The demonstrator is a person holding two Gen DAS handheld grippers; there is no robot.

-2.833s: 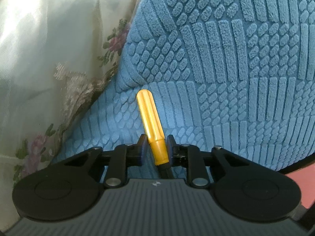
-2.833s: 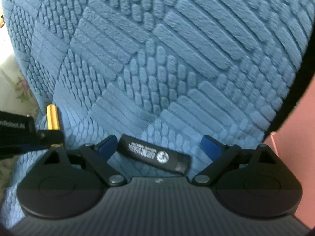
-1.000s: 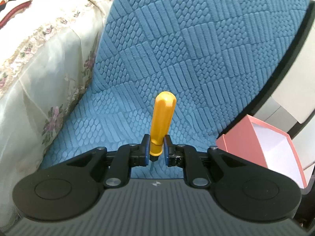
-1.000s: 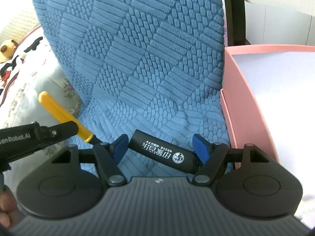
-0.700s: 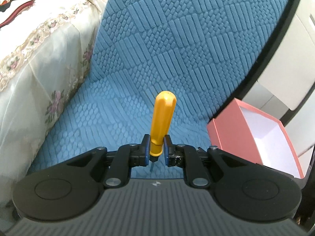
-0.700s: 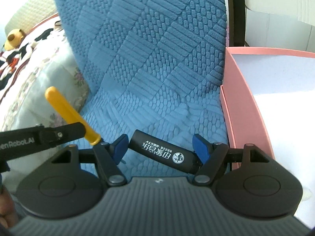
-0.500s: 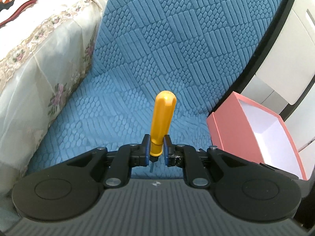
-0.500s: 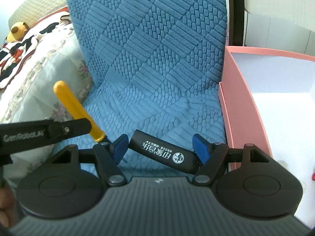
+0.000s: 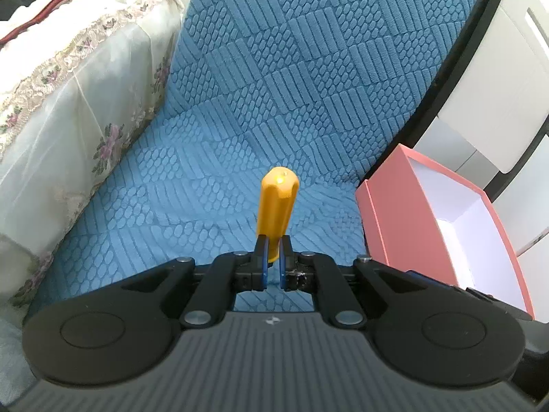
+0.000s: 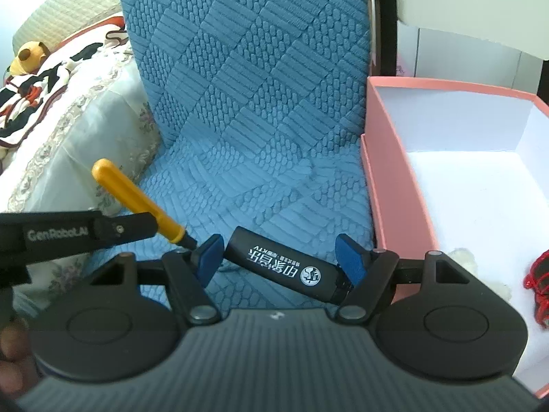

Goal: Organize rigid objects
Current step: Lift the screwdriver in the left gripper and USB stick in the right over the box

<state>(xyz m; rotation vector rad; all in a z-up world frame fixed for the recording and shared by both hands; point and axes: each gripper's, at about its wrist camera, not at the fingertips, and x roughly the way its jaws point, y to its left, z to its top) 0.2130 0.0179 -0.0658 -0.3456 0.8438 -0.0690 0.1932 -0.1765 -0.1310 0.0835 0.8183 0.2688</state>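
Both tools have come up off the blue chair cushion [image 9: 240,110] since a few seconds ago, when they lay low against its quilted weave, and the pink box [image 10: 387,178] now sits in full view on the right, so both items look ready to be dropped in. The left gripper [image 9: 271,267] is clenched on the narrow neck of a yellow-handled screwdriver [image 9: 277,202], its smooth, fluted plastic handle pointing up and away over the seat. The right gripper [image 10: 278,257] grasps a black lighter [image 10: 284,264] endwise between its blue pads [image 10: 210,250], a glossy oblong bar with white printed characters and a round logo, held above the seat just left of the box wall. The box is stiff pink card with a white lining; a red and black object [image 10: 538,274] and something pale and fuzzy lie inside. A lace-edged floral bedspread [image 9: 68,110] drapes beside the chair
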